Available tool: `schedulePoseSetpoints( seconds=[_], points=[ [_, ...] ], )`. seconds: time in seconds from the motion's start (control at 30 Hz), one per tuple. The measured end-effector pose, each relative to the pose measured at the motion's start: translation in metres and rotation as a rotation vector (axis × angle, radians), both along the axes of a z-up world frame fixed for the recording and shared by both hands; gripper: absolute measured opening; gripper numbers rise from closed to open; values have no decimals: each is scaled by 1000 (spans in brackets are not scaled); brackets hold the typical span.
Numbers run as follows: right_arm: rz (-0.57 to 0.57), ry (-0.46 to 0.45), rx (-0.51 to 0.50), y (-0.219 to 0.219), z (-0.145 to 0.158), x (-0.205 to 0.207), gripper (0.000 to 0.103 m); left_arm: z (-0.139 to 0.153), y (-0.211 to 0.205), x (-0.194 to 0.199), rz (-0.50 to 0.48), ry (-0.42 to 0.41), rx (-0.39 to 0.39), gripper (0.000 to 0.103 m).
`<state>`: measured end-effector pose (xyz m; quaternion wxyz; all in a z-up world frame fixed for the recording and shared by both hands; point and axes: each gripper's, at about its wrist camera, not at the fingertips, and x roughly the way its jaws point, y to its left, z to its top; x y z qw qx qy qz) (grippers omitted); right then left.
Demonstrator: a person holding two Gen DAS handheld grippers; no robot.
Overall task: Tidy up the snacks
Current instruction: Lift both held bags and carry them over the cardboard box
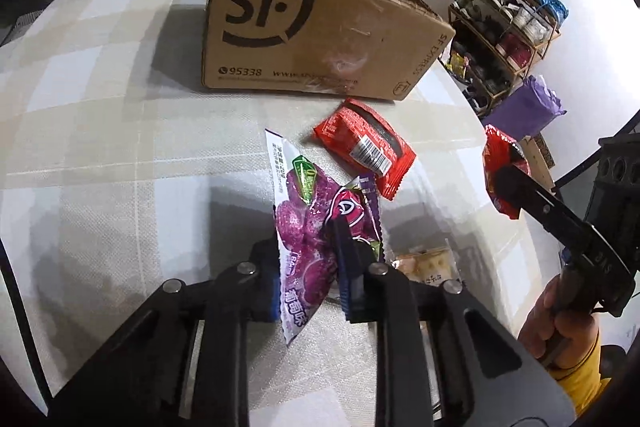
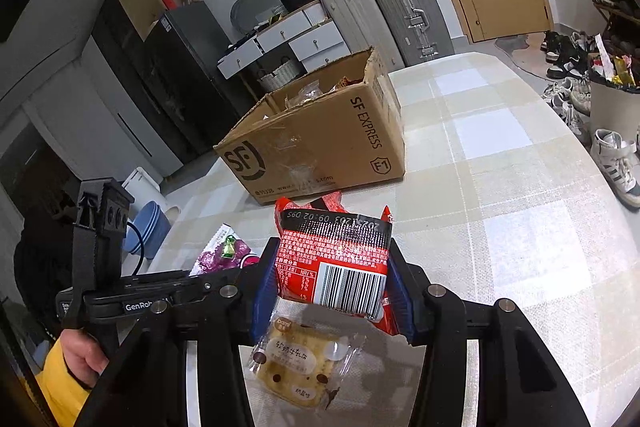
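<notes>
In the left wrist view my left gripper [image 1: 304, 243] is shut on a purple candy packet [image 1: 296, 203], lifted a little above the checked table [image 1: 100, 147]. A red snack packet [image 1: 364, 147] lies flat just beyond it, in front of the open SF cardboard box [image 1: 312, 27]. My right gripper [image 2: 332, 259] is shut on a second red packet [image 2: 340, 279], barcode side towards the camera, and holds it in the air. Directly below lies a clear-wrapped cracker packet [image 2: 300, 355]. The box [image 2: 320, 147] holds several snacks.
A shoe rack [image 1: 508, 19] and a purple bag [image 1: 528, 107] stand past the table's right edge. Suitcases [image 2: 380, 11], drawers and a door sit behind the box. Shoes [image 2: 612, 155] lie on the floor. A hand in a yellow sleeve [image 2: 72, 359] grips the left tool.
</notes>
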<state>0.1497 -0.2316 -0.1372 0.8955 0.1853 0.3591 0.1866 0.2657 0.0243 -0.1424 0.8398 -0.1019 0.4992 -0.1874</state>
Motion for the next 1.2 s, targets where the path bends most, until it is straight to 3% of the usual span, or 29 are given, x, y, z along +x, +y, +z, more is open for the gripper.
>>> schedulePoseSetpoints(
  seconds=[0.37, 0.7, 1.2],
  points=[
    [14, -51, 0, 7, 26, -13, 49, 55, 28, -37, 18, -118, -31, 17],
    [56, -135, -15, 26, 70, -40, 49, 128, 48, -100, 52, -295, 47, 17],
    [72, -165, -59, 44, 89, -69, 49, 181, 92, -183, 91, -384, 19, 17]
  ],
)
